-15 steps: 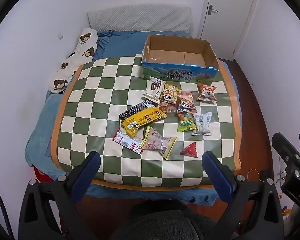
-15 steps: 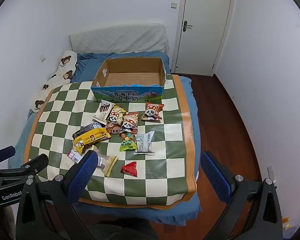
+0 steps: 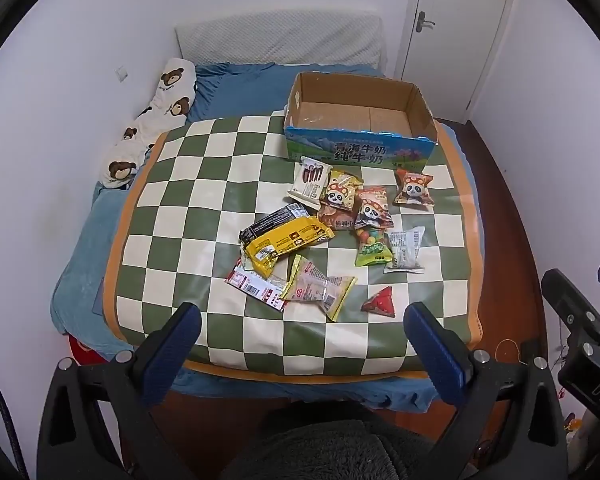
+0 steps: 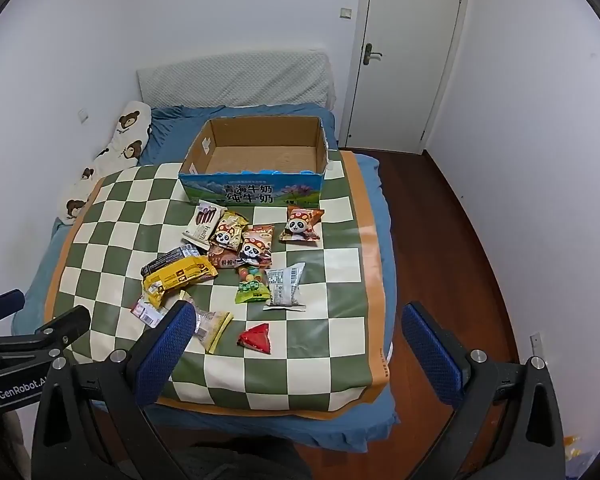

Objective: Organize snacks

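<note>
Several snack packets lie on a green-and-white checked mat [image 3: 220, 184] on a bed: a yellow packet [image 3: 288, 242], a red triangular packet [image 3: 380, 302], a clear packet with yellow ends [image 3: 320, 290], panda packets [image 3: 414, 188], a green candy bag [image 3: 372, 250]. An empty open cardboard box [image 3: 360, 120] stands at the mat's far edge, also in the right wrist view [image 4: 260, 152]. My left gripper [image 3: 300, 348] is open and empty, held before the bed's near edge. My right gripper [image 4: 296, 348] is open and empty, with the red packet [image 4: 256, 338] between its fingers in view.
A bear-print pillow [image 3: 152, 128] lies along the left wall. A white headboard cushion [image 3: 280, 40] stands at the back. A closed white door [image 4: 404, 56] and wood floor [image 4: 440, 208] are to the right of the bed.
Both grippers have shifted slightly toward the bed; the snacks and the box have not moved.
</note>
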### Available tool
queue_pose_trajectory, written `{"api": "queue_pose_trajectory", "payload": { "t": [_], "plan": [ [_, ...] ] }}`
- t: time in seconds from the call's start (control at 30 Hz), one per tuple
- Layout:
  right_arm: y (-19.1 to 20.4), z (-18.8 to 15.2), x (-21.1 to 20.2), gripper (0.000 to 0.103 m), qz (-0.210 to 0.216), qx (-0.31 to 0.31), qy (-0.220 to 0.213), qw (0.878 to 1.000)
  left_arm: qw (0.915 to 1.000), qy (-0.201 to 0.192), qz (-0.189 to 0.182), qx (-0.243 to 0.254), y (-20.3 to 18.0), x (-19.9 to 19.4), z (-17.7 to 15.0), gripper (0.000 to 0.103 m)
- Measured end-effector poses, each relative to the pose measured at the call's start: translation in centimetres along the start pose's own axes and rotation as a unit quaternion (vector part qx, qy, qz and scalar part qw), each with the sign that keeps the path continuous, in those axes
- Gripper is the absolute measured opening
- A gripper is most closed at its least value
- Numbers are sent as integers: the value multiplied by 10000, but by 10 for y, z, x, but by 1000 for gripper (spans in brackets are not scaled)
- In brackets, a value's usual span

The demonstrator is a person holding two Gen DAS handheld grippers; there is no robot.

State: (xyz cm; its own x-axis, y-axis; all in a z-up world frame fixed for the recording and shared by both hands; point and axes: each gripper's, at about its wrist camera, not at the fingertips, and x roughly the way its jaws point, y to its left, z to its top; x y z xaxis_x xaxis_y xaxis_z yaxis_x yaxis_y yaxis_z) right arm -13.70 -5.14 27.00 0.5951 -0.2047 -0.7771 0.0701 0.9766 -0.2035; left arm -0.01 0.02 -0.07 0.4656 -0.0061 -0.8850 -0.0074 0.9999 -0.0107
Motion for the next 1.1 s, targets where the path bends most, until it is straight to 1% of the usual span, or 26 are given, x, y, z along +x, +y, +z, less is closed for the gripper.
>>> {"api": "queue_pose_trajectory", "payload": {
  "t": [0.13, 1.1],
  "plan": [
    [0, 0, 0, 103, -7, -12, 1, 10000, 10000, 8, 11, 26, 3, -5, 4, 103],
    [-5, 0, 5, 103, -9, 27, 36, 10000, 10000, -36, 45, 19, 2, -4, 6, 103]
  ]
}}
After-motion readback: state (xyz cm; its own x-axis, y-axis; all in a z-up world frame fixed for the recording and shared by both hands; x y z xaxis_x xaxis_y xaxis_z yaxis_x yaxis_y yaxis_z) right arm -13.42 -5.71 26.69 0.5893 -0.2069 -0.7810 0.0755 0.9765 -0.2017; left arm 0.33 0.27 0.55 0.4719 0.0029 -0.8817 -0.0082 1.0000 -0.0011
